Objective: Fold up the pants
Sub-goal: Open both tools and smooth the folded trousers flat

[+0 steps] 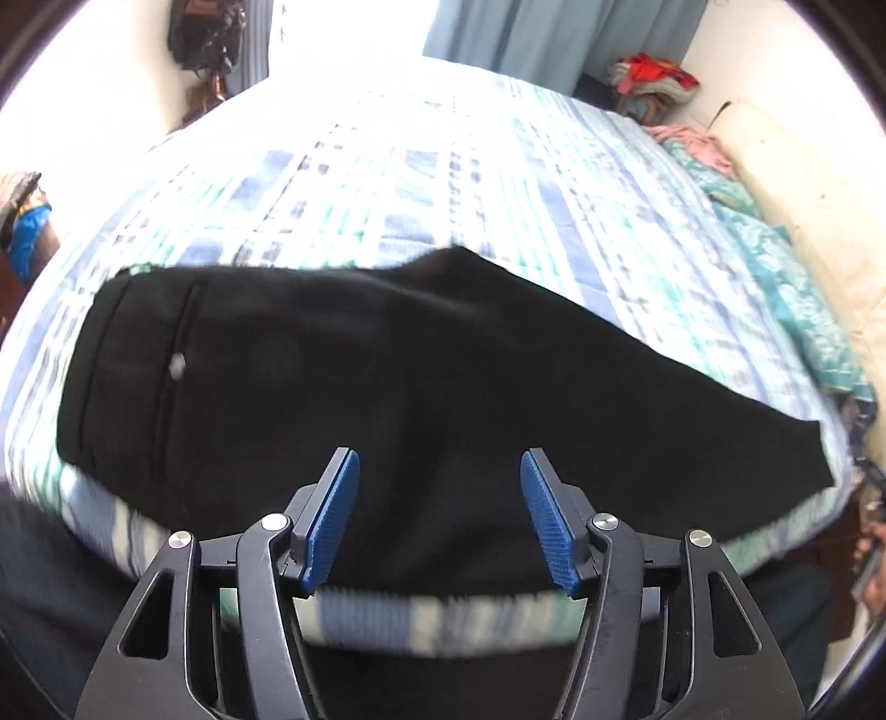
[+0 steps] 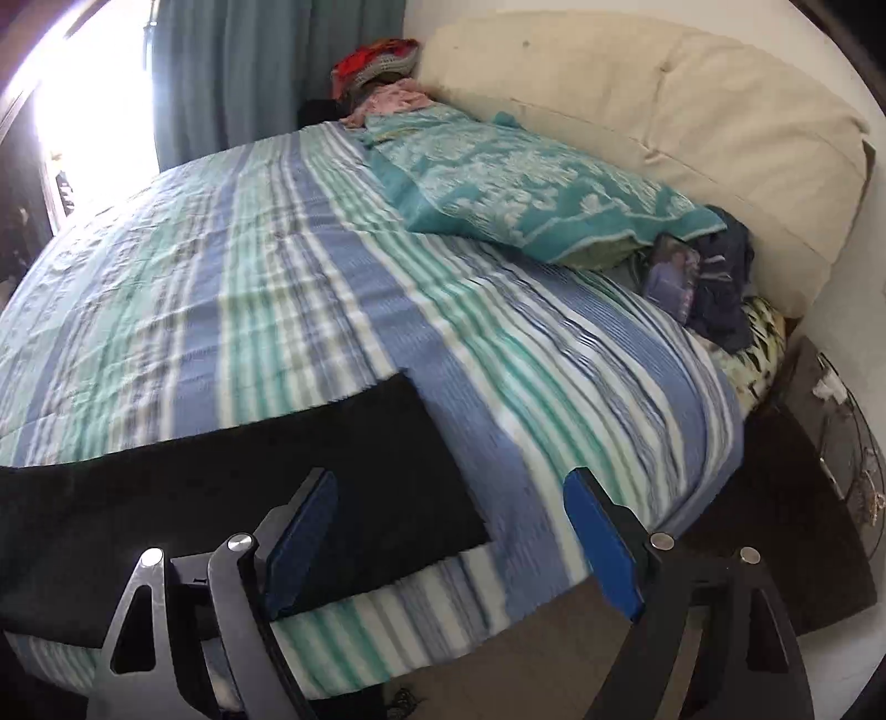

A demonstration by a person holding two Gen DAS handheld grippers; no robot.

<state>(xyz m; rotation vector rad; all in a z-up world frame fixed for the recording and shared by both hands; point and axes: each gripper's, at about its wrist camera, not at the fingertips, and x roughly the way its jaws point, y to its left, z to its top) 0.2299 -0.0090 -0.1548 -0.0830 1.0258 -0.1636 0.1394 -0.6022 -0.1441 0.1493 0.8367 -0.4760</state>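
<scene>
Black pants (image 1: 343, 387) lie flat across the near side of a bed with a blue, green and white striped cover (image 1: 443, 183). Their waistband end is at the left, with a pocket seam and a small pale button showing. The leg end (image 2: 343, 459) reaches to the right. My left gripper (image 1: 440, 462) hovers above the middle of the pants, open, with nothing between its blue pads. My right gripper (image 2: 451, 487) is open over the leg hem and the bed's near edge, holding nothing.
A teal patterned pillow (image 2: 531, 194) and a cream cushion (image 2: 664, 111) line the bed's right side. Dark clothes (image 2: 720, 277) are heaped beside them. A dark nightstand (image 2: 803, 498) stands off the right corner. Curtains (image 1: 554, 33) and a bright window lie beyond.
</scene>
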